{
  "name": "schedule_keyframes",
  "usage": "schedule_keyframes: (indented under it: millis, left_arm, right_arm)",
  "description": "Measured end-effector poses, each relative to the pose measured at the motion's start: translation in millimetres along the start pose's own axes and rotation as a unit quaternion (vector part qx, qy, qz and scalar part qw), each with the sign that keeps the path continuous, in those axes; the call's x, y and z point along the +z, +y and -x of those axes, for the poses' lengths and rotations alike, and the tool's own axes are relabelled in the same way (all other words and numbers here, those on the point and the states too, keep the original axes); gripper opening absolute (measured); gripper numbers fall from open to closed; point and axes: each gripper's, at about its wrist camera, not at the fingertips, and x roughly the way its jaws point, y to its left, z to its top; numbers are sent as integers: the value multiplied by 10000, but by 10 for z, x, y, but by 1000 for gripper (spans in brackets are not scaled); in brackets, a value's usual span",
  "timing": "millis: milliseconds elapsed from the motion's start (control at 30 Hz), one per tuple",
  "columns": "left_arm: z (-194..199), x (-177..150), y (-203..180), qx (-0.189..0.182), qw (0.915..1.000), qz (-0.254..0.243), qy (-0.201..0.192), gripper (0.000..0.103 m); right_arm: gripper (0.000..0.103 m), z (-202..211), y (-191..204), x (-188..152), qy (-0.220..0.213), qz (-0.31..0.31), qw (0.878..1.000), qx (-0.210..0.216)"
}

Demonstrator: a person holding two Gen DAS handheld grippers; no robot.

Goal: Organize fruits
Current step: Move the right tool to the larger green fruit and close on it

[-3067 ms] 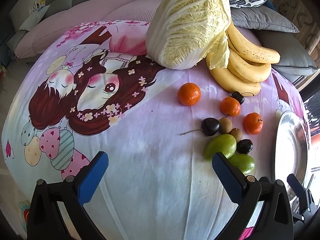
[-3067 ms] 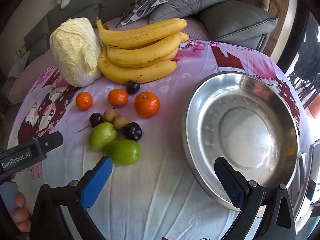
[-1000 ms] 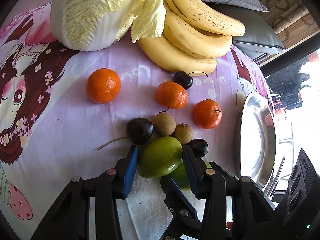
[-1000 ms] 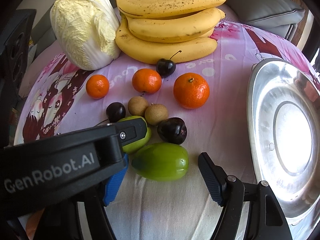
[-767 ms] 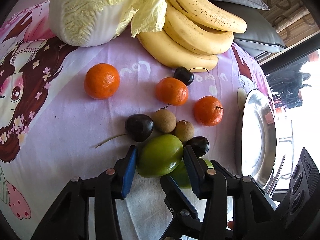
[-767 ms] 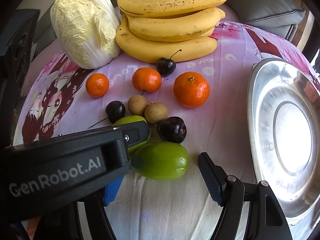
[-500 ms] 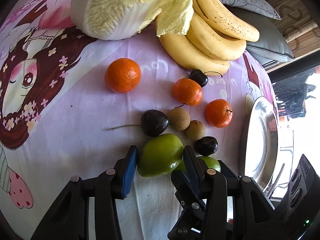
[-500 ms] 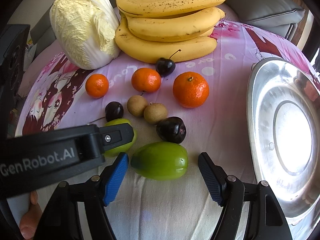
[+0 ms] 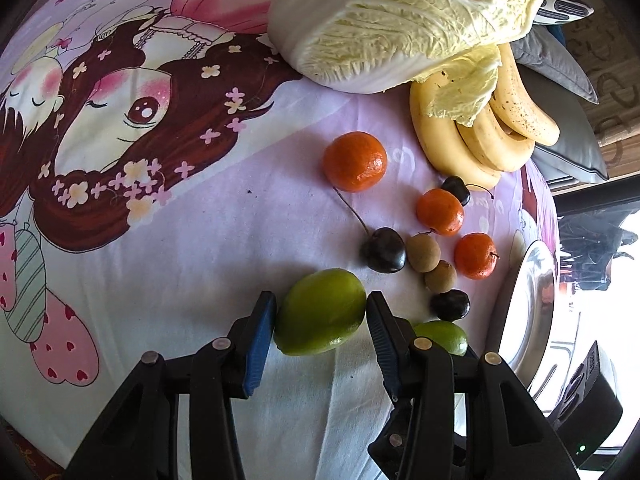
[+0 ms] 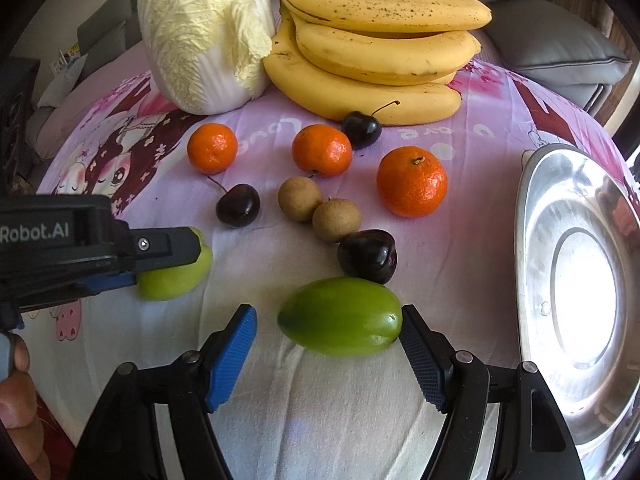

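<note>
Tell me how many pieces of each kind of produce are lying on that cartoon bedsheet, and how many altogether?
Napa cabbage: 1
Bananas, one bunch: 4
Mandarins: 3
Dark cherries: 3
Brown longans: 2
Green fruits: 2
Total: 15 pieces

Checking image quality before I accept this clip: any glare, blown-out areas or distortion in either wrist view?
Right wrist view: the steel plate has a blown-out white centre; the green fruit between the right gripper fingers is sharp. Left wrist view: the window region at the right edge is overexposed; the cabbage is crisp. Both views bow strongly with dark fisheye corners.
</note>
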Motion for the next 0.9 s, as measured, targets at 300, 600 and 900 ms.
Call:
schedule_keyframes:
  millis: [300, 600, 900]
  left_arm:
    - [-39, 0, -30, 61, 10000, 10, 59, 48]
    - [-97, -11, -60, 254, 9996, -89, 78, 49]
    - [-78, -29, -93, 271, 9995, -125, 63, 45]
  right_arm:
    - [76, -59, 145, -5, -103, 415, 9985, -351]
    - [61, -25, 62, 30, -137, 349, 9985, -392]
    - [61, 90, -40, 54, -177, 123, 9995, -230]
